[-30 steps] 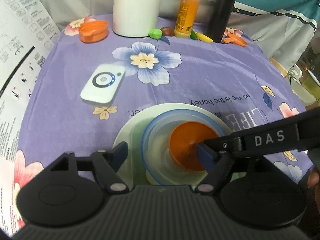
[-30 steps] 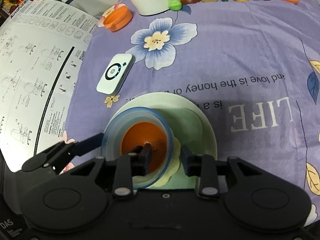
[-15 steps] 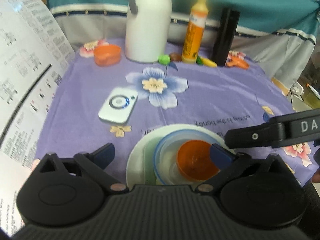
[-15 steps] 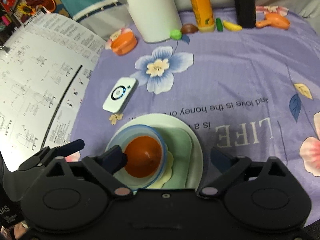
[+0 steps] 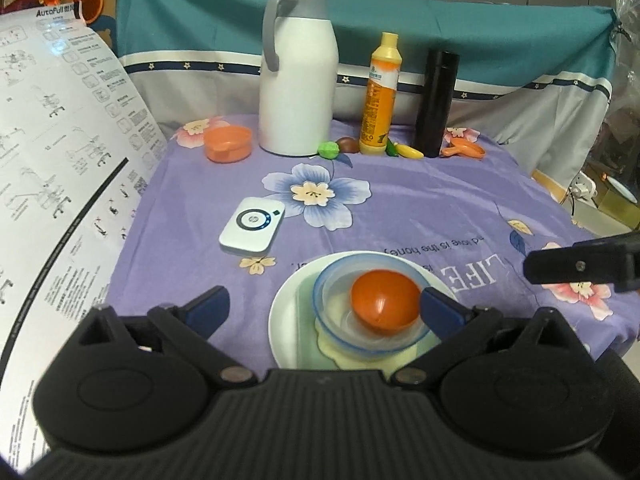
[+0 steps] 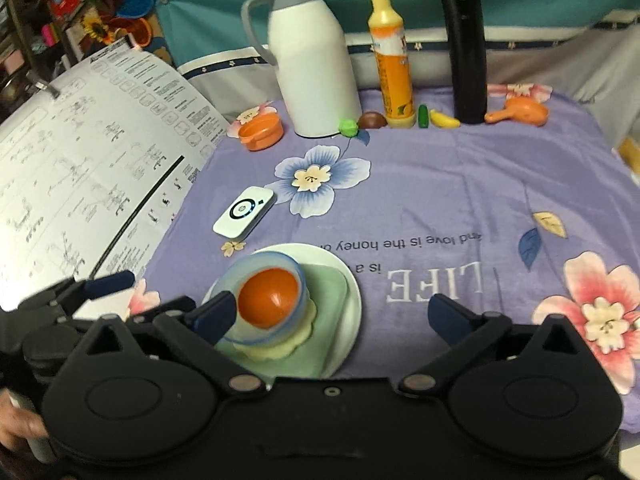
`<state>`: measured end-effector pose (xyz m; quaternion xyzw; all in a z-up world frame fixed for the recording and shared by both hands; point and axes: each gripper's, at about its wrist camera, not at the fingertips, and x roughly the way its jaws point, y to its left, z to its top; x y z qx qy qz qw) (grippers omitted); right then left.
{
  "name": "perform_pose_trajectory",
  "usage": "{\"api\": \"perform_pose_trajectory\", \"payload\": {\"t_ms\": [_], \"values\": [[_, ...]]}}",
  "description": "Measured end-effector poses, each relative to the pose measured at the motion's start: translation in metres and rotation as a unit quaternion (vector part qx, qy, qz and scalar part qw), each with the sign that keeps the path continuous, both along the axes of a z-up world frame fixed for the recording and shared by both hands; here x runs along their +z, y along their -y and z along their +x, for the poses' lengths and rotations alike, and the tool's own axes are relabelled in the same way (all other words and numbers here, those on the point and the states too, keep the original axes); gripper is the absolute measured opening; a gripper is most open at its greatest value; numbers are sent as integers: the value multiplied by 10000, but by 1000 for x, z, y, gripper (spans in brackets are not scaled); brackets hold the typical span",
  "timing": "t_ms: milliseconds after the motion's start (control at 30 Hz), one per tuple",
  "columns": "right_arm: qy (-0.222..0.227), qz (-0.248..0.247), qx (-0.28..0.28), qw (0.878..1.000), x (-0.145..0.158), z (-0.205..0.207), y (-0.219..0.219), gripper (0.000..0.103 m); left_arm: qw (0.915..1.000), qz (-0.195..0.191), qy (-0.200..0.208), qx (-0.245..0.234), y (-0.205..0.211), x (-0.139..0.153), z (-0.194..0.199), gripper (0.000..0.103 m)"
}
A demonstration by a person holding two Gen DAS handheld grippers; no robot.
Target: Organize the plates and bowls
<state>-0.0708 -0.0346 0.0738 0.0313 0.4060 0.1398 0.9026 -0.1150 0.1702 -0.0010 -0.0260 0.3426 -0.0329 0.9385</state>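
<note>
Both tools spread wide and empty, left tool (image 5: pixel 322 306), right tool (image 6: pixel 334 314), stacked bowls (image 5: pixel 372 312) just below.

Orange bowl (image 5: pixel 385 304), blue-rimmed clear bowl (image 5: pixel 336 322), white plate (image 5: pixel 285 322), purple floral cloth (image 5: pixel 420 208).

The purple cloth (image 6: pixel 460 184) ahead of the tool reads, upside down, "LIFE" and "love is the honey". The instruction sheet (image 5: pixel 60 152) at left is headed "AutoFull".
</note>
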Motion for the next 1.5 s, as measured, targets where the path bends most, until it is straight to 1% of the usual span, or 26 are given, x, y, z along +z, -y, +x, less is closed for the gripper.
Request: {"api": "perform_pose_trajectory", "payload": {"t_ms": [200,400,600,833,1033,1500], "values": [[297,-338,277,9986,4,-26,-5,103,10000,-22,45,-2,6,4,-13,103],[487,-529,445,9964,5,-44,-11,103,9998,118,102,89,12,3,-22,103],[309,-572,504,9966,-3,-49,-12,103,9995,219,-9,234,10,-8,-28,103],[326,-764,578,9949,-9,-52,-15,103,9990,196,-151,373,4,-14,-27,103],[308,-857,656,9937,-13,-51,-18,103,9988,227,-234,353,5,-17,-24,103],[127,-833,769,9935,-21,-46,-21,103,9983,133,-394,412,1,-24,-18,103]]}}
